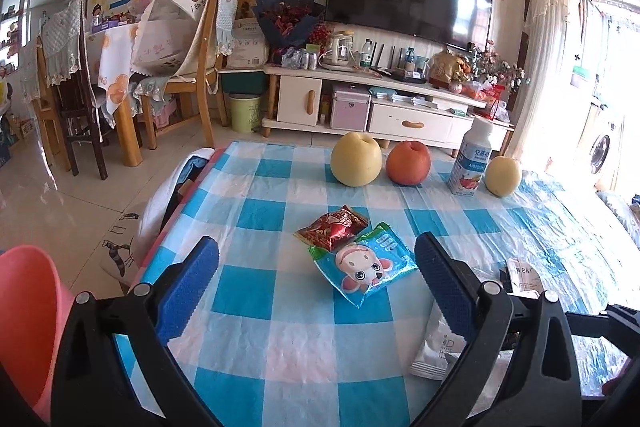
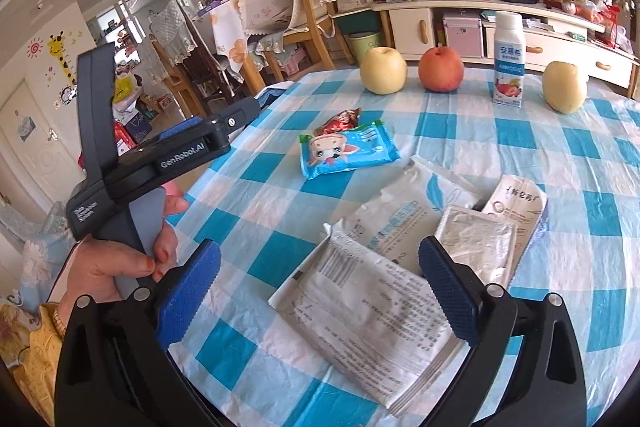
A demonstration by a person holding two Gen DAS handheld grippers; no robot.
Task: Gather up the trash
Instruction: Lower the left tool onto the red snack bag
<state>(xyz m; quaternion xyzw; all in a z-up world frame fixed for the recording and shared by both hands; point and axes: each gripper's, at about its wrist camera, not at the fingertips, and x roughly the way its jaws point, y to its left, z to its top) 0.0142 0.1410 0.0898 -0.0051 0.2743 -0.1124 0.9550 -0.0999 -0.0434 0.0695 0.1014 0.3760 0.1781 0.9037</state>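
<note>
A red snack wrapper (image 1: 332,228) and a blue cartoon snack wrapper (image 1: 362,267) lie on the blue-checked tablecloth (image 1: 256,215); both show in the right wrist view, the red wrapper (image 2: 337,121) and the blue wrapper (image 2: 348,149). My left gripper (image 1: 318,269) is open and empty, just short of the blue wrapper. Several white and silver pouches (image 2: 372,311) lie in a pile nearer the right. My right gripper (image 2: 320,279) is open and empty above the nearest white pouch. The left gripper's body (image 2: 168,155) shows at the left of the right wrist view.
Two yellow pears (image 1: 355,159) (image 1: 503,175), a red apple (image 1: 408,163) and a yogurt bottle (image 1: 472,159) stand at the table's far edge. A pink bin (image 1: 28,323) sits at the left below the table. Chairs and a TV cabinet stand beyond.
</note>
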